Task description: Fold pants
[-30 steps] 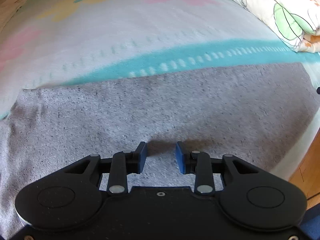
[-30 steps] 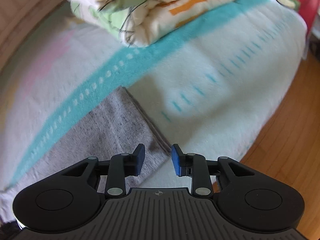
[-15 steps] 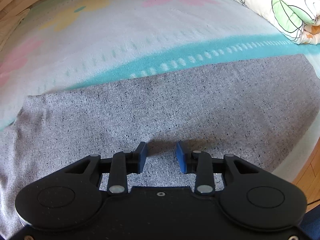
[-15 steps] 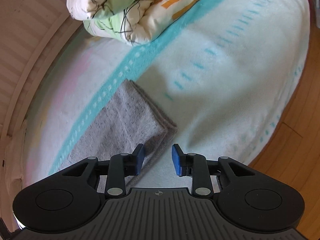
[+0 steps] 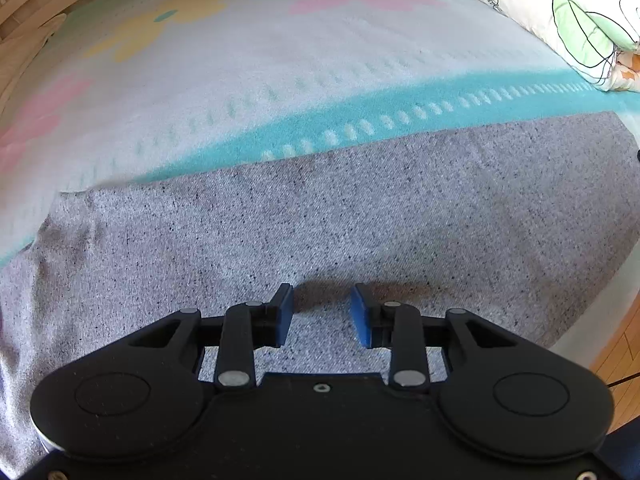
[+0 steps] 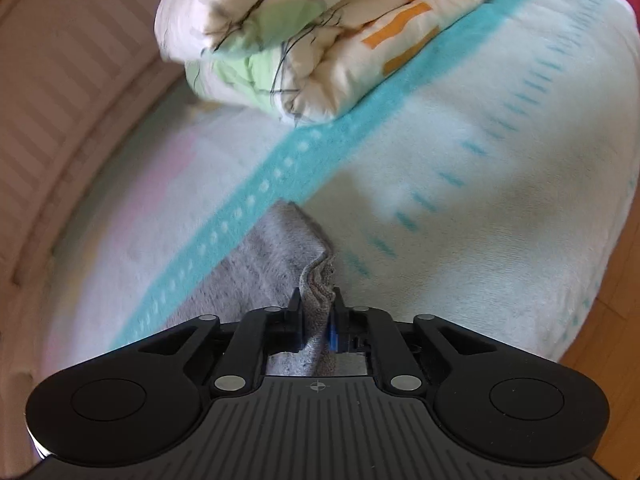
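Grey speckled pants (image 5: pixel 360 220) lie flat across the bed blanket (image 5: pixel 248 64), just below its teal stripe. My left gripper (image 5: pixel 322 309) hovers over the middle of the cloth, open, with nothing between its blue pads (image 5: pixel 285 312). In the right wrist view the pants (image 6: pixel 260 268) run away to the lower left, and their layered end edge stands bunched up between the fingers. My right gripper (image 6: pixel 316 314) has its jaws closing on that edge, and the pads pinch the folded fabric.
A rolled floral quilt (image 6: pixel 320 40) (image 5: pixel 560 20) lies on the blanket beyond the pants' end. Wooden floor (image 6: pixel 600 340) (image 5: pixel 616 360) shows past the bed's rounded edge on the right. A slatted wooden panel (image 6: pixel 60 80) runs along the far side.
The right gripper has dropped onto the pants' end and narrowed from open to pinching the bunched edge. The left gripper has stayed open over the cloth.
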`<action>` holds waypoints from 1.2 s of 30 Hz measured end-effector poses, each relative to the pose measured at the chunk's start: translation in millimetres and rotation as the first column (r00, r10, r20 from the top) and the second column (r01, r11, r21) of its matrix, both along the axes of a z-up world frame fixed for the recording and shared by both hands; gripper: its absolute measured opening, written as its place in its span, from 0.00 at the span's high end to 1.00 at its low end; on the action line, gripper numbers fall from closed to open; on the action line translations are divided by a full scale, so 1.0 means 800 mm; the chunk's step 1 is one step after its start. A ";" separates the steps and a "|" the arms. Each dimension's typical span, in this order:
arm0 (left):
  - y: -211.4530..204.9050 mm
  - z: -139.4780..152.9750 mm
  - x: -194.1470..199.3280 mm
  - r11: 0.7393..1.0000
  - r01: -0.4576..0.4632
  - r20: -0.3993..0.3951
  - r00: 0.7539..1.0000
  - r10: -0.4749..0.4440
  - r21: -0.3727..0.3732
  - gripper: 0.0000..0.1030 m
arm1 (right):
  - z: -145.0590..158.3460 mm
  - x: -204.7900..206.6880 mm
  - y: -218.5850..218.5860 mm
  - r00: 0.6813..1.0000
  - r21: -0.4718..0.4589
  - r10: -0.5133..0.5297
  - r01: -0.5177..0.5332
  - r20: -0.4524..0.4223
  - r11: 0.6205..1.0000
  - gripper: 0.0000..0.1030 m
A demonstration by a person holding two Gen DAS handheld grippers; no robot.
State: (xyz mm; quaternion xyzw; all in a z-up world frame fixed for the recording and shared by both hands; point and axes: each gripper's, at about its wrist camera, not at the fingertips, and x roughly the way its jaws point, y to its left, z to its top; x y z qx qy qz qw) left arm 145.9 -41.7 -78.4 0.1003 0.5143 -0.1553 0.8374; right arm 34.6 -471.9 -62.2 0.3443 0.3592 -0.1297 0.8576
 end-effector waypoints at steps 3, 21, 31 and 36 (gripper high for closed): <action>-0.011 0.011 0.006 1.000 0.008 0.003 1.000 -0.008 -0.025 0.59 | 0.029 0.019 0.015 0.996 -0.099 0.078 -0.081 -0.036 0.992 0.89; -0.144 -0.011 0.031 0.993 0.112 0.006 0.994 -0.113 0.025 0.58 | 0.160 0.082 0.115 0.962 -0.231 0.272 -0.267 -0.008 0.936 0.89; -0.055 0.012 -0.047 0.980 0.192 -0.094 0.976 -0.196 -0.043 0.53 | 0.187 0.091 0.209 0.922 -0.298 0.388 -0.367 0.014 0.881 0.89; 0.033 0.045 0.008 0.996 -0.056 -0.026 0.998 0.054 -0.072 0.54 | 0.200 0.090 0.317 0.840 -0.321 0.538 -0.494 0.062 0.808 0.89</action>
